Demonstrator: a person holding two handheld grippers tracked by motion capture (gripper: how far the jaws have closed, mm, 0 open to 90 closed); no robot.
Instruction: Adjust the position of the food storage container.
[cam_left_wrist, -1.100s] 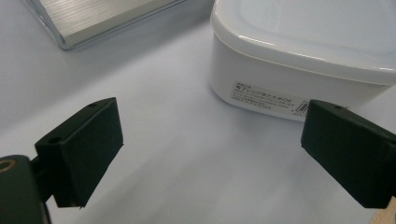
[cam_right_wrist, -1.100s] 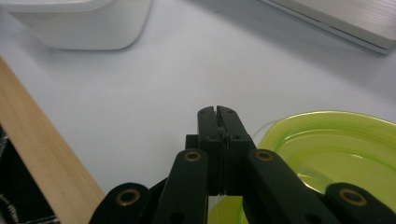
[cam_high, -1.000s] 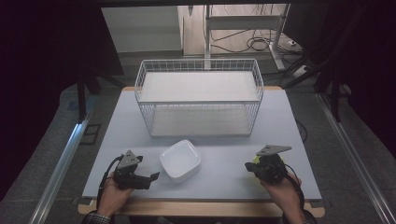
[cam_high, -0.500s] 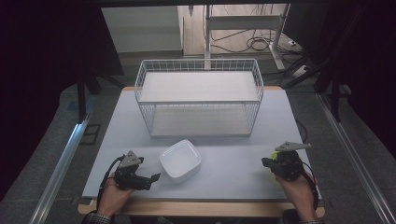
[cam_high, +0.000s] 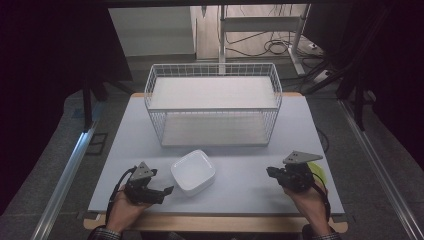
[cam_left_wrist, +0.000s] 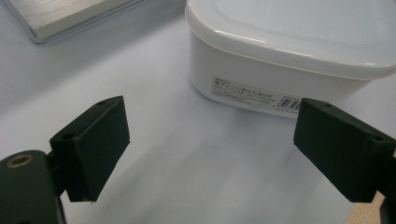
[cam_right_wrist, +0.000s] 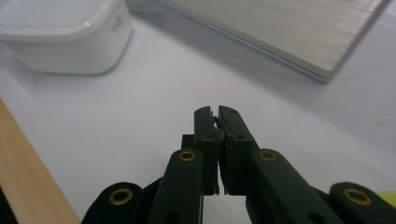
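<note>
A white lidded box (cam_high: 193, 172) is seen on the counter (cam_high: 240, 195), near the front edge and left of centre, just in front of a wire basket (cam_high: 213, 107) that stands at the far middle. The basket appears to hold nothing. The box is upright, its lid seated, with a printed label on the side wall facing the left claw.

The left claw (cam_high: 165, 191) is held low at the box's left, just beside it but apart from it. In the left gripper view its jaws are spread wide, with nothing between them, and the box (cam_left_wrist: 289, 56) is seen ahead, nearer the right-hand jaw than the middle of the gap.

The right claw (cam_high: 272, 172) is held well to the right of the box, above the bare counter. In the right gripper view its jaws are pressed together with nothing gripped, and the box (cam_right_wrist: 65, 37) lies far off to the upper left. A yellow-green scrap (cam_high: 316, 169) is partly hidden behind that claw; what it is cannot be told.

The work is judged to be at its very start: the box is not yet grasped or lifted. A closing of the left claw on the box, a lift, and presumably a move to the basket are all left to do.
</note>
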